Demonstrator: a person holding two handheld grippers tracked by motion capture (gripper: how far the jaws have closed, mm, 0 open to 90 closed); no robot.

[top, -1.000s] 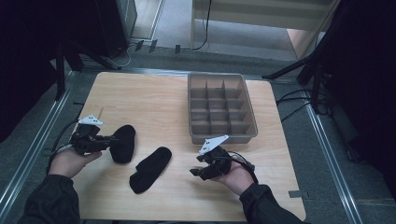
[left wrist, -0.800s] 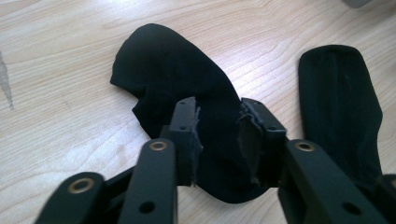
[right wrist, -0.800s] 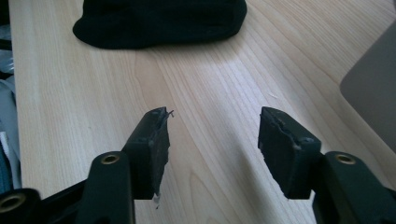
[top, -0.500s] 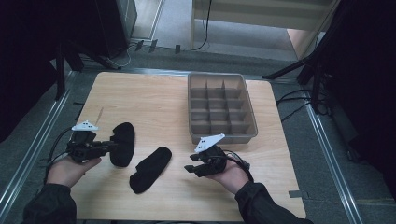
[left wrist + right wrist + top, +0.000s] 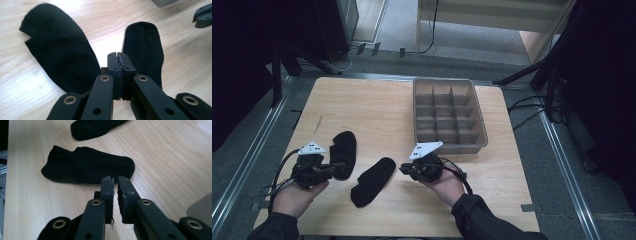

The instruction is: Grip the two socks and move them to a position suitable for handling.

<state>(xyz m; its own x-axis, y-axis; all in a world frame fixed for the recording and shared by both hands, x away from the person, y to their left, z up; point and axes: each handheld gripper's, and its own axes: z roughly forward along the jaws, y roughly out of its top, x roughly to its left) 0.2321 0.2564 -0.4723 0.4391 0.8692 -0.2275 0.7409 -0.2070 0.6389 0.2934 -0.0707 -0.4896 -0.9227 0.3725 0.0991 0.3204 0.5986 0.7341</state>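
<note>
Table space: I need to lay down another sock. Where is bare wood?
Free: the far left stretch beside the divided tray, and the near right corner below it. Crowded: the near middle, where two socks lie between the left tool and right tool.

two black socks (image 5: 373, 180), flat, apart on table

Left tool (image 5: 117, 58) has its jaws pressed together with nothing between them, sitting over the bench (image 5: 32, 82). One black sock (image 5: 60, 50) lies to its left, a second sock (image 5: 145, 47) just right of the tips. Other tool (image 5: 203, 17) pokes in top right.
</note>
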